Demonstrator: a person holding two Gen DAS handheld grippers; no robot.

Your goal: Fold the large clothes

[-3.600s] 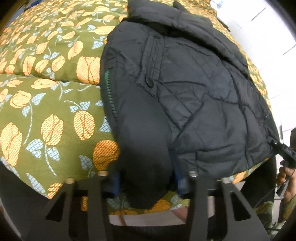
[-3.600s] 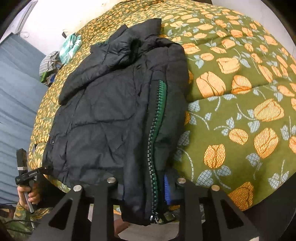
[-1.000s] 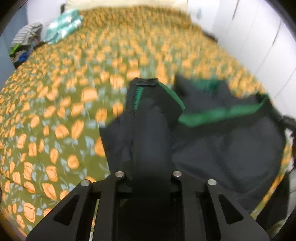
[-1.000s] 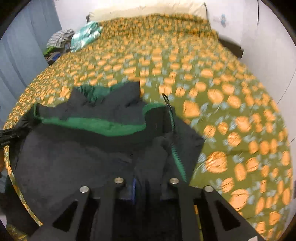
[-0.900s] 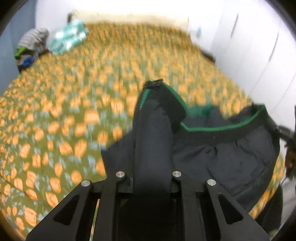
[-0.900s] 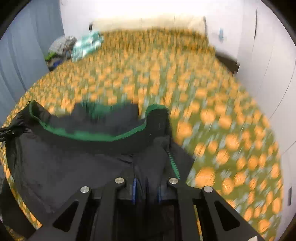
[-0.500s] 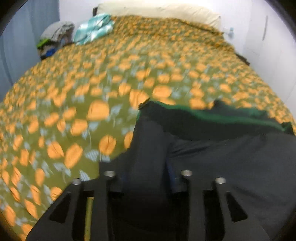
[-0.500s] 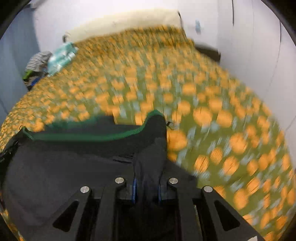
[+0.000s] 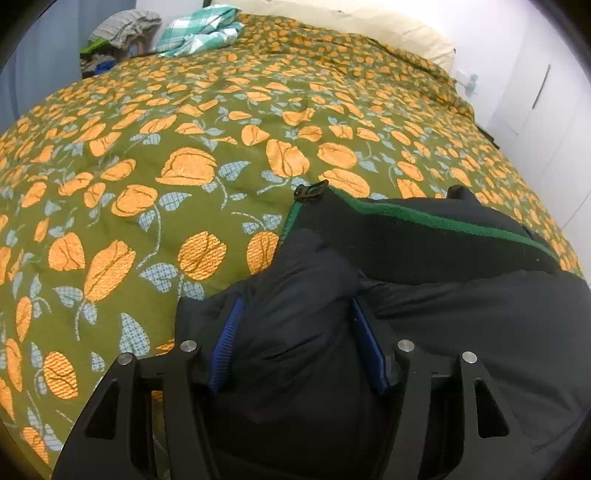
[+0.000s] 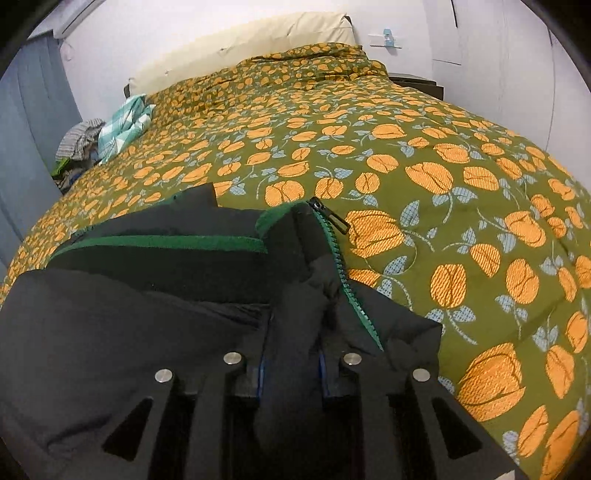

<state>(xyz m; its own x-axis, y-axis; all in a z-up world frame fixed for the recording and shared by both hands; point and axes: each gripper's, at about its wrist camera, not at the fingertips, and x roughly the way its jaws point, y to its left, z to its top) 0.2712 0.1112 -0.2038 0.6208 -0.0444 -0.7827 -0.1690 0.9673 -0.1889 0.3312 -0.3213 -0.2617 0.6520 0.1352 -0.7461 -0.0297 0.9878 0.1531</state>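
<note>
With the black puffer jacket [image 9: 461,306] folded over and laid down near the foot edge of the bed, I'm at the release step of this fold. Green-trimmed edge [image 9: 424,218] now points toward the pillow end, zipper pull [image 10: 334,218] lies on the floral bedspread [image 9: 147,155].

My left gripper [image 9: 295,343]: jaws have just been opening, blue pads [image 9: 225,343] stand apart, bunch of jacket fabric sits between them. Fabric bulges out to the pads, but the grip looks let go, not pinching.

My right gripper [image 10: 291,363]: jaws nearly together, clamped on a narrow fold of jacket beside the green zipper teeth [image 10: 347,280]. They have just started to ease apart, but cloth is visibly squeezed between the pads.

Jacket position: right under and ahead of both grippers, left-hand corner in the left jaws, zipper side in the right jaws, bulk of it spread between the two. Rest of the bedspread beyond it is bare up to the pillow [image 10: 240,40]; a checked cloth [image 10: 125,123] and a clothes pile [image 9: 118,33] sit at the far left edge, well apart.

Next, I judge: right jaws open fully, both grippers back out without dragging the cloth, then regrip for the next fold. Risk: puffy fabric catching on the pads and undoing the fold.
</note>
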